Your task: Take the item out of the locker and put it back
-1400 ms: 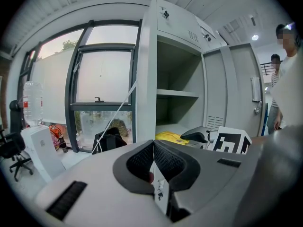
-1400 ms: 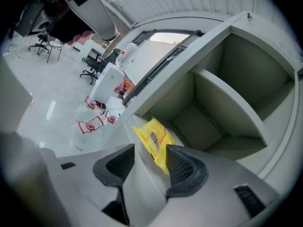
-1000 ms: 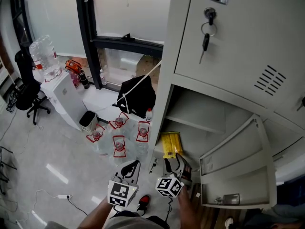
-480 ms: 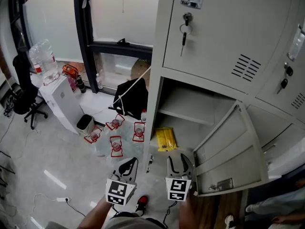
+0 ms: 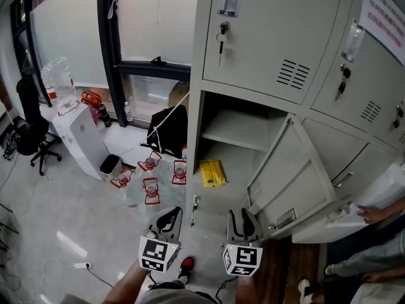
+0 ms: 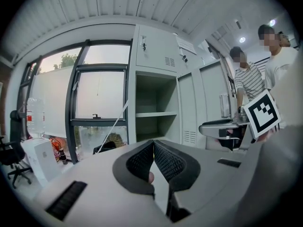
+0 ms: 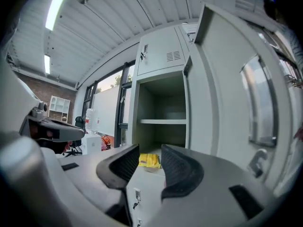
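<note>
Flat yellow packet [image 5: 212, 173] lies on the floor of the open locker [image 5: 235, 130] compartment, centre frame, under the shelf. Left gripper [image 5: 169, 217]: tips touching, empty. Right gripper [image 5: 241, 218]: about half open, jaws have just been closing, nothing between them.

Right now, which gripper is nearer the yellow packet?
Right, narrowly. The right gripper, its empty jaws just closing partway, faces the yellow packet straight on; the left gripper sits off to the packet's left.

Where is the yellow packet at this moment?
Head view, centre: the yellow packet lies on the floor of the open locker, below the shelf, left of the swung-out door.
</note>
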Demonstrator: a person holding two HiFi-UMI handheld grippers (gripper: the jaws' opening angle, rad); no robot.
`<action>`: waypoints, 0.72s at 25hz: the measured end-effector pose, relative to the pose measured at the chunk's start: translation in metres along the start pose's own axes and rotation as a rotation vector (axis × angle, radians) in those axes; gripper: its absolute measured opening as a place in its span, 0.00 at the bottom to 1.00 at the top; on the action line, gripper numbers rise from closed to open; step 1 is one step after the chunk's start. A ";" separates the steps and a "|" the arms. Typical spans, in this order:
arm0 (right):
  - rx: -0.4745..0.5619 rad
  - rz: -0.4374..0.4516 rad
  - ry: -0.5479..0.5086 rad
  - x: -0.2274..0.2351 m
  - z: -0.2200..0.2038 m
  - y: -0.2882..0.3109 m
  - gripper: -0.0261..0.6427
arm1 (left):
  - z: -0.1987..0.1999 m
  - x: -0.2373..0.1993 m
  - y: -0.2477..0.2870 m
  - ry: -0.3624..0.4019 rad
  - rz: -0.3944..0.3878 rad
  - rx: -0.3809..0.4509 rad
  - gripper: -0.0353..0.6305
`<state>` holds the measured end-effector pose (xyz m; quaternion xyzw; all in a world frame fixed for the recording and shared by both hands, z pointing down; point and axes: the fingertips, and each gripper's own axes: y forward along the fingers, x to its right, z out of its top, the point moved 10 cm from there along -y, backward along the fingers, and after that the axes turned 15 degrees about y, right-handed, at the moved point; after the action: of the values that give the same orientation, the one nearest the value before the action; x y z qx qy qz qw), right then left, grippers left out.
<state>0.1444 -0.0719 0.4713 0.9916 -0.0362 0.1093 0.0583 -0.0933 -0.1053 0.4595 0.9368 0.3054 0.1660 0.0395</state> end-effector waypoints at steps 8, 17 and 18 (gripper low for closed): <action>0.025 -0.025 0.017 0.002 -0.009 -0.077 0.17 | 0.006 0.042 -0.044 0.013 -0.019 0.030 0.09; -0.002 -0.004 0.004 0.000 -0.031 -0.137 0.08 | 0.002 0.083 -0.090 0.020 -0.017 0.030 0.09; -0.003 -0.001 0.004 -0.001 -0.032 -0.141 0.08 | 0.002 0.086 -0.094 0.020 -0.018 0.030 0.09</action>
<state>0.1489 0.0718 0.4872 0.9913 -0.0357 0.1112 0.0601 -0.0804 0.0213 0.4659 0.9329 0.3164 0.1705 0.0239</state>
